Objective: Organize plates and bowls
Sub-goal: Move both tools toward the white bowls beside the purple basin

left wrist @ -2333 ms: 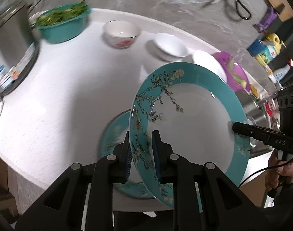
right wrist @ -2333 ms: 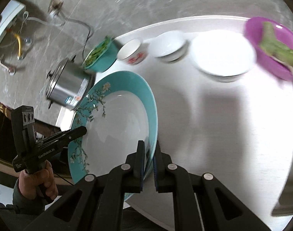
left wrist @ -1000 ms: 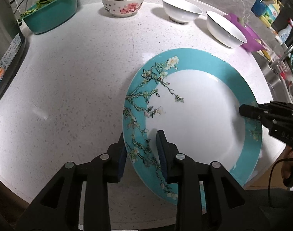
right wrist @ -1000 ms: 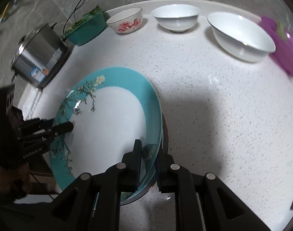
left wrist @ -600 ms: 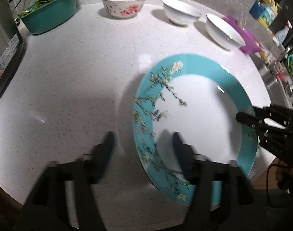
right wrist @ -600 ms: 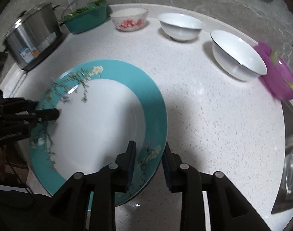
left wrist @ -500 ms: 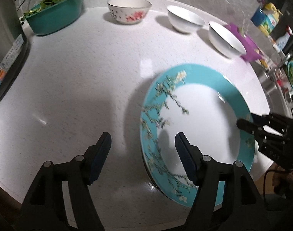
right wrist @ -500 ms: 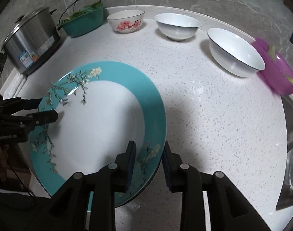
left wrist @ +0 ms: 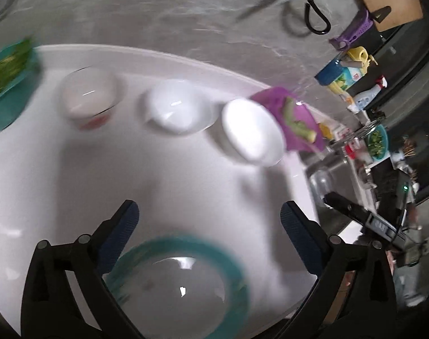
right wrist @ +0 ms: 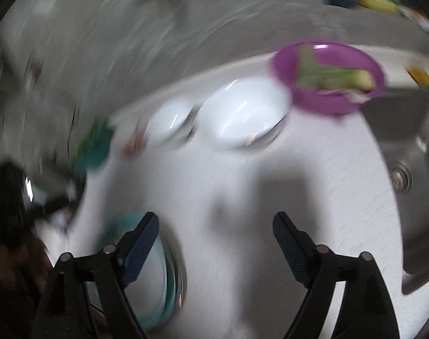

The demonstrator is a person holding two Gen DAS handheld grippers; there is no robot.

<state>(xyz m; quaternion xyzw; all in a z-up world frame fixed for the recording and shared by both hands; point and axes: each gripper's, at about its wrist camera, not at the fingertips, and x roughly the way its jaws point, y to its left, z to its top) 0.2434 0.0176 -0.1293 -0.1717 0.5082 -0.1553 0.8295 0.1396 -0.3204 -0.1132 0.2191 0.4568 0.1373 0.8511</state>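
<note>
The teal-rimmed plate (left wrist: pixel 172 285) lies flat near the front edge of the white counter (left wrist: pixel 186 186), low in both blurred views; it also shows as the plate (right wrist: pixel 156 291) by my right gripper's left finger. My left gripper (left wrist: pixel 208 220) hangs above the plate's far rim, jaws opening wide with nothing between them. My right gripper (right wrist: pixel 216 226) is to the right of the plate, jaws also opening, nothing held. Along the back stand a floral bowl (left wrist: pixel 89 99), a white bowl (left wrist: pixel 177 107) and a larger white bowl (left wrist: pixel 251 130).
A purple bowl (left wrist: pixel 293 118) with green vegetable pieces sits beside the large white bowl. A teal basin (left wrist: pixel 8 84) of greens is at far left. The steel sink (right wrist: pixel 406 169) borders the counter on the right. Bottles (left wrist: pixel 341 73) stand behind it.
Both grippers let go of the teal plate and opened wide. They lifted and swung toward the bowls, leaving the plate flat on the counter.
</note>
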